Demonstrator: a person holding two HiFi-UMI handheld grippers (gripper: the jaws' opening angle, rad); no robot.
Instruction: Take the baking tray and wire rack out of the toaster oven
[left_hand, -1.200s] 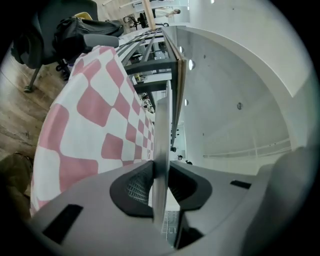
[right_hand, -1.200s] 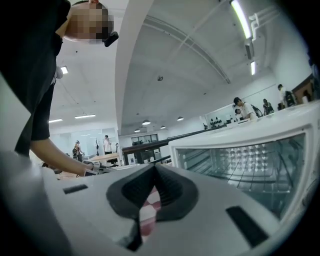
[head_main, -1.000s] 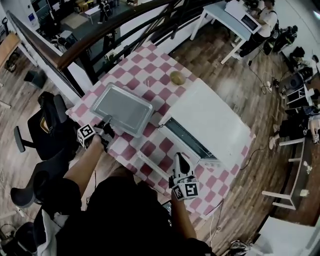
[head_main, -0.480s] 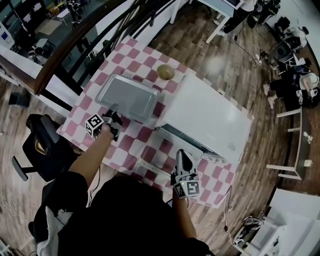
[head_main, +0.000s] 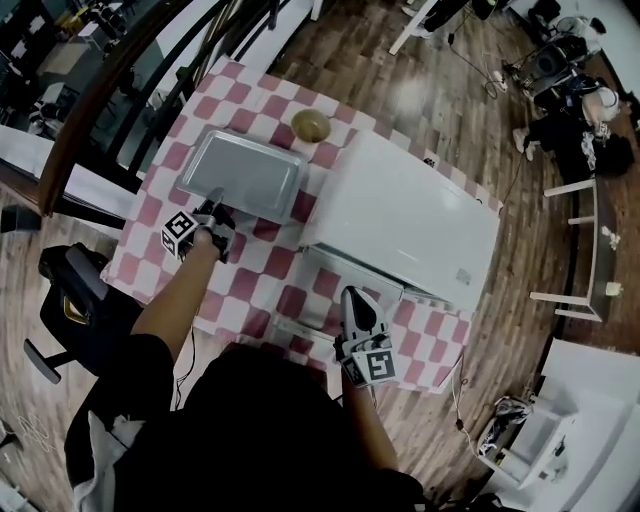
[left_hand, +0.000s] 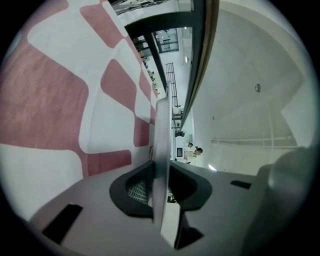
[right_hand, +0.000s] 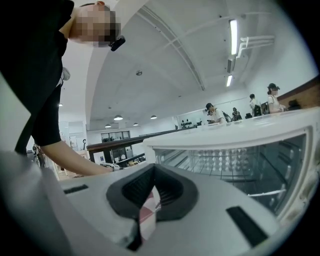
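Observation:
The silver baking tray (head_main: 245, 172) lies flat at the left of the white toaster oven (head_main: 410, 220), low over or on the checked cloth. My left gripper (head_main: 214, 200) is shut on the tray's near rim. In the left gripper view the tray (left_hand: 161, 130) runs edge-on between the pads of the left gripper (left_hand: 160, 172). My right gripper (head_main: 355, 300) stands shut and empty in front of the oven's lowered door (head_main: 318, 292). From the right gripper (right_hand: 152, 200) I look into the oven (right_hand: 235, 135), where the wire rack (right_hand: 222, 167) shows inside.
A round tan thing (head_main: 310, 125) sits on the pink-and-white checked table (head_main: 250, 290) beyond the tray. A dark railing (head_main: 120, 110) runs along the table's far left side. An office chair (head_main: 70, 310) stands on the wood floor at the left.
My left gripper has carried the tray across the cloth, away from me and a little lower. The right gripper has edged slightly towards the oven's front.

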